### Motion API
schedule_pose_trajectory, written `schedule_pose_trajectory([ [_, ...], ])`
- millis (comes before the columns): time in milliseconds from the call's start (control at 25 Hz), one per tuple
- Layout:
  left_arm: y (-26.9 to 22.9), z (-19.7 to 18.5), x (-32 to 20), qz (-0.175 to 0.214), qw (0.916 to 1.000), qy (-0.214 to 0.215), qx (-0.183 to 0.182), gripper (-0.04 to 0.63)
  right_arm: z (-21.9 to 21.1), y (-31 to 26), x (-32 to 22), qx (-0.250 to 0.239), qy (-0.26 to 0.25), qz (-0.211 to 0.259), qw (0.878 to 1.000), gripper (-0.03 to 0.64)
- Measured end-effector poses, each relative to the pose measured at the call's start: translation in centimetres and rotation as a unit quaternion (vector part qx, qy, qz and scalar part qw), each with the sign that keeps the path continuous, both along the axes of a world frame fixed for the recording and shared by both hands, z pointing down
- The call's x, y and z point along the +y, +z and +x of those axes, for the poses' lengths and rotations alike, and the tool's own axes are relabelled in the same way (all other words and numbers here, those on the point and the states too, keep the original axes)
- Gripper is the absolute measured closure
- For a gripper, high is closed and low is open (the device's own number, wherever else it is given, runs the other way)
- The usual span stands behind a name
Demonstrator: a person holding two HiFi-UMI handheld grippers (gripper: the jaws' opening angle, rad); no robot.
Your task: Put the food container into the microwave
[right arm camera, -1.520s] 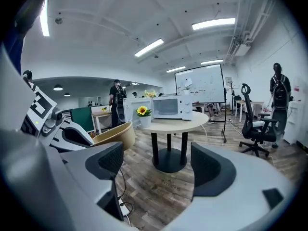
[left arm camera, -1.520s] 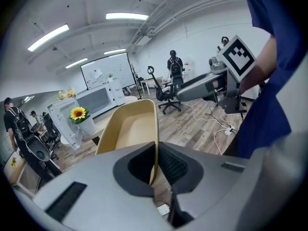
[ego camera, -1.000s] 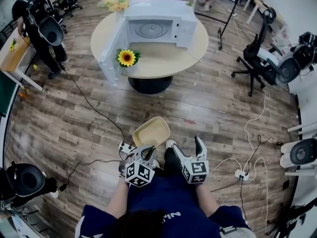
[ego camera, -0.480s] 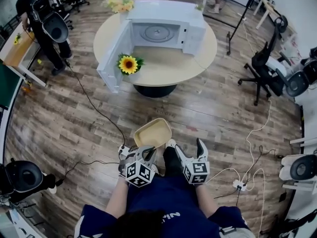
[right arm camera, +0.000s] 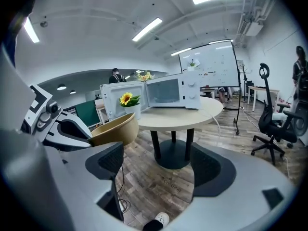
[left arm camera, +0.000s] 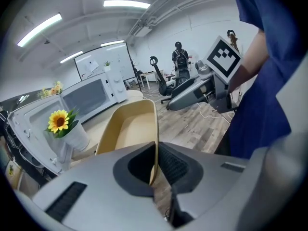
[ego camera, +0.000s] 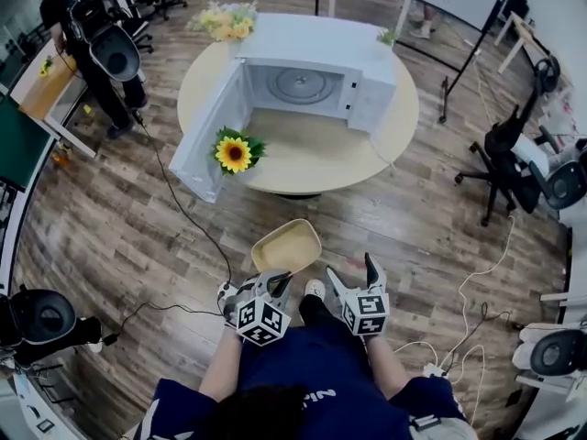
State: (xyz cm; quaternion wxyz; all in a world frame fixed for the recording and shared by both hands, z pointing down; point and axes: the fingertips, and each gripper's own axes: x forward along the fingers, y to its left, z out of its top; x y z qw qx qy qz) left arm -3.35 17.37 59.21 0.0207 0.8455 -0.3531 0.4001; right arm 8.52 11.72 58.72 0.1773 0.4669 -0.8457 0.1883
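Observation:
My left gripper (ego camera: 275,282) is shut on the rim of an empty tan food container (ego camera: 286,246), carried over the wooden floor in front of the person. That container (left arm camera: 126,131) fills the centre of the left gripper view, its edge pinched between the jaws (left arm camera: 154,165). My right gripper (ego camera: 356,276) is open and empty beside it, with floor showing between its jaws (right arm camera: 156,170). The white microwave (ego camera: 307,76) stands on the round table (ego camera: 321,154) ahead, its door (ego camera: 213,136) swung wide open and the glass turntable showing inside.
A sunflower in a white pot (ego camera: 234,154) stands on the table by the open door. Yellow flowers (ego camera: 225,21) lie at the table's back left. Cables (ego camera: 183,214) run across the floor. Office chairs (ego camera: 523,168) stand right; a person (ego camera: 87,44) stands at the far left.
The table and microwave have drawn closer and larger in the head view. Both grippers keep their pose, the left still holding the container.

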Motion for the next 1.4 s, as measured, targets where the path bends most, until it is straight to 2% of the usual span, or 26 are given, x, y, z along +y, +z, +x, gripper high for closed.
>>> schedule_pose_trajectory([
  [400,0.1,2.6,-6.1,0.002,0.9991,-0.042,0.002,0.577,2.1,0.2,-6.9,0.006,-0.044,-0.001,0.999,0.192],
  [800,-0.3,3.7,-8.6,0.001,0.9990,-0.044,0.000,0.577,3.3,0.7,-7.9,0.002,-0.041,-0.014,0.999,0.193],
  [1120,-0.7,3.4,-11.6,0.010,0.9996,-0.025,-0.012,0.577,3.7,1.3,-9.3,0.006,-0.015,-0.021,1.000,0.195],
  [1280,-1.0,2.6,-13.7,0.013,0.9995,-0.003,-0.030,0.577,2.8,1.4,-11.1,0.008,-0.008,-0.023,1.000,0.196],
  [1400,-1.5,2.0,-15.9,0.012,0.9996,0.003,-0.026,0.577,1.9,1.2,-12.9,0.011,-0.001,-0.025,1.000,0.196],
])
